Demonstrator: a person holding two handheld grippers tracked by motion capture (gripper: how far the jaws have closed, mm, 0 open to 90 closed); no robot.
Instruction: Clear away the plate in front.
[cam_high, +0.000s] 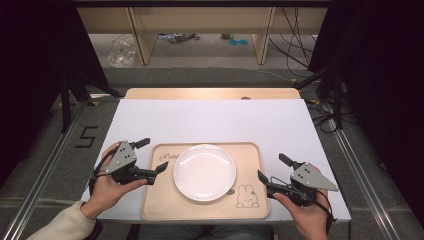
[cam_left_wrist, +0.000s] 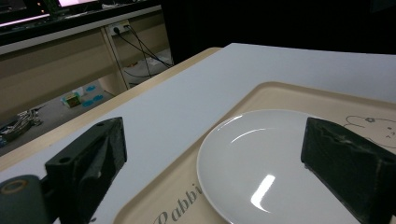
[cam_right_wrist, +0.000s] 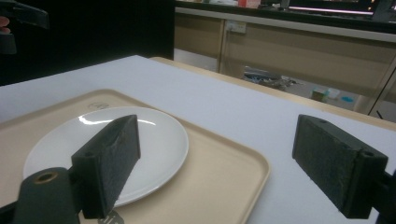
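A white round plate lies empty in the middle of a beige tray that bears a rabbit drawing. My left gripper is open at the tray's left edge, its jaws pointing toward the plate. My right gripper is open at the tray's right edge, also turned toward the plate. In the left gripper view the plate and tray lie beyond the open left gripper. In the right gripper view the plate and tray show between the jaws of the open right gripper.
The tray sits near the front edge of a white tabletop with a wooden strip at its far side. Black curtains flank the table. Cables and shelving legs stand on the floor beyond. A "5" mark is on the floor at left.
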